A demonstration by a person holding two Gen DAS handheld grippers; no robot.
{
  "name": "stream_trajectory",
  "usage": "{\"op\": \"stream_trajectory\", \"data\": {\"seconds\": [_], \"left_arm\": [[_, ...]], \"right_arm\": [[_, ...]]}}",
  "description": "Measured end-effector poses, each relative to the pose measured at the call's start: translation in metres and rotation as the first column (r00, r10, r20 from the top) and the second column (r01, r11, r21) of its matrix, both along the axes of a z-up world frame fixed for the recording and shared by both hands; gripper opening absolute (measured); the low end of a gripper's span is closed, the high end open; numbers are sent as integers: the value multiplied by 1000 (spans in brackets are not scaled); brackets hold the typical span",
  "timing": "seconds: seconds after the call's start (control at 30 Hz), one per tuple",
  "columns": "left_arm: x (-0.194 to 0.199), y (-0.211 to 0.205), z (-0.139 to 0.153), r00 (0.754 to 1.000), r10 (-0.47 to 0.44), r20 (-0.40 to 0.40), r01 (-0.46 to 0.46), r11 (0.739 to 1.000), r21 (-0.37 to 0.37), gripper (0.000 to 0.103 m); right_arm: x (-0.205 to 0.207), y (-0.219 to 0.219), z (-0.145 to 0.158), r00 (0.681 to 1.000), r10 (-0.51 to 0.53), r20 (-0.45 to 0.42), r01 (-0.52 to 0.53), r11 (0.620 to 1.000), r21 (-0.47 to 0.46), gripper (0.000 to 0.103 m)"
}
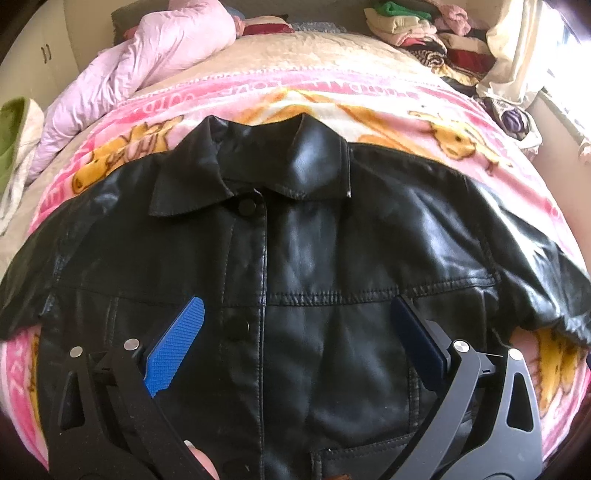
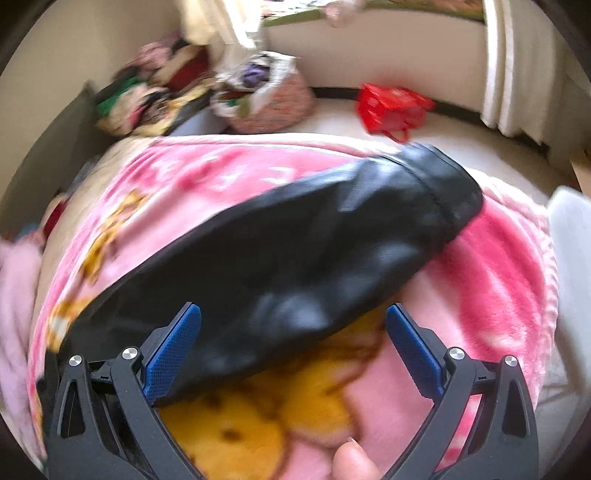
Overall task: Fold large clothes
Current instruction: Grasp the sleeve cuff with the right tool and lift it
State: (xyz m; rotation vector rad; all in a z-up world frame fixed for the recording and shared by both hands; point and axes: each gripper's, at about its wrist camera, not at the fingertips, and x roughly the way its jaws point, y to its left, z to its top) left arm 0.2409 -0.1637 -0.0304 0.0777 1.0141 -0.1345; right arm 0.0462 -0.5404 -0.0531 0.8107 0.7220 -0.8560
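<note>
Left claw (image 1: 295,325) is spread wide, nothing between its blue pads (image 1: 173,347); it hovers over the chest of the one black leather jacket (image 1: 303,258), straddling the front placket. A fingertip shows at the bottom edge of that view. Jacket lies front-up and flat on the pink cartoon blanket (image 1: 369,107), snapped closed; two snaps visible, one at the neck (image 1: 246,206), one lower on the placket just ahead of the pads. Collar (image 1: 258,166) points away from the claw, both sleeves spread out to the sides, chest pocket edge near the bottom of the view.

Right claw (image 2: 293,332) is also wide open, holding nothing. One jacket sleeve (image 2: 295,251) runs diagonally across its view, passing between the pads and reaching beyond them toward the cuff (image 2: 443,184) at upper right. View is motion-blurred, so cannot tell if a pad touches the sleeve. A thumb (image 2: 351,461) shows at the bottom. A yellow cartoon figure on the blanket sits under the claw.

Farther: the blanket covers a beige bedspread (image 1: 295,51) on the bed. One pink quilted garment (image 1: 147,66) bunched at far left, a green-and-white cloth (image 1: 14,147) at the left edge. One pile of folded clothes (image 1: 424,33) at far right. In the right view, one red bag (image 2: 391,107) and a patterned bag (image 2: 266,96) sit on the floor beyond the bed.
</note>
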Motion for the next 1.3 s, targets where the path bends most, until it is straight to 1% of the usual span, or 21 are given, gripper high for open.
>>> {"op": "stream_trajectory", "data": {"seconds": [0.07, 0.27, 0.37, 0.4, 0.43, 0.47, 0.5, 0.53, 0.57, 0.63, 0.67, 0.7, 0.73, 0.83, 0.9, 0.97, 1.07, 1.13, 1.2, 1.23, 1.3], "left_arm": [[0, -1, -2, 1000, -3, 2, 3, 1000, 12, 94], [1, 0, -4, 1000, 2, 3, -2, 1000, 21, 94], [3, 3, -4, 1000, 4, 6, -4, 1000, 27, 94], [4, 4, -3, 1000, 4, 9, -5, 1000, 28, 94], [4, 5, -2, 1000, 3, 11, -3, 1000, 27, 94], [4, 7, -1, 1000, 1, 13, -1, 1000, 25, 94], [4, 8, 0, 1000, -1, 16, 1, 1000, 23, 94], [4, 10, 1, 1000, -3, 21, 3, 1000, 23, 94], [4, 13, 3, 1000, -5, 23, 4, 1000, 21, 94], [4, 17, 5, 1000, -5, 25, 5, 1000, 14, 94], [5, 20, 7, 1000, -2, 30, 2, 1000, 9, 94], [5, 22, 9, 999, 0, 34, 0, 1000, 6, 94], [5, 26, 13, 999, 3, 44, -3, 1000, -1, 94], [5, 37, 23, 998, 10, 58, -8, 1000, -20, 94], [5, 47, 31, 998, 18, 67, -16, 999, -30, 94], [7, 64, 42, 996, 39, 79, -35, 998, -49, 94], [9, 92, 56, 993, 73, 93, -65, 994, -84, 94], [10, 112, 65, 990, 94, 106, -84, 991, -101, 94], [10, 133, 74, 986, 115, 119, -102, 988, -112, 94], [10, 141, 77, 985, 124, 121, -110, 987, -117, 94], [9, 160, 84, 983, 140, 122, -123, 982, -142, 94]], "right_arm": [[-6, -15, -7, 999, -46, 28, 45, 999, 30, 99], [-6, -44, -18, 984, -78, 157, 62, 992, 108, 99], [-2, -53, -16, 973, -59, 221, 38, 995, 97, 97], [-1, -54, -11, 974, -43, 222, 30, 998, 62, 83], [1, -53, -7, 977, -34, 212, 28, 999, 31, 59], [2, -52, -3, 978, -21, 208, 22, 1000, -1, 50], [4, -51, 1, 976, -3, 216, 8, 1000, -20, 34], [5, -50, 6, 973, 19, 231, -12, 999, -32, 26], [6, -47, 15, 968, 41, 249, -28, 998, -55, 24], [6, -40, 32, 954, 93, 285, -63, 992, -112, 16], [9, -34, 45, 942, 136, 308, -93, 985, -148, 14], [12, -29, 54, 929, 168, 329, -117, 978, -171, 8], [16, -19, 68, 912, 214, 351, -148, 968, -204, 8], [28, 8, 98, 875, 316, 366, -217, 933, -287, 7], [41, 32, 119, 835, 405, 373, -283, 897, -340, 6], [56, 62, 138, 788, 496, 366, -346, 847, -403, 6], [77, 109, 156, 719, 605, 342, -435, 776, -457, 6], [90, 147, 164, 668, 673, 319, -491, 720, -491, 6], [100, 174, 168, 622, 718, 312, -530, 680, -507, 6], [106, 193, 170, 593, 744, 308, -553, 654, -515, 6], [112, 223, 170, 556, 778, 293, -584, 617, -528, 6]]}}
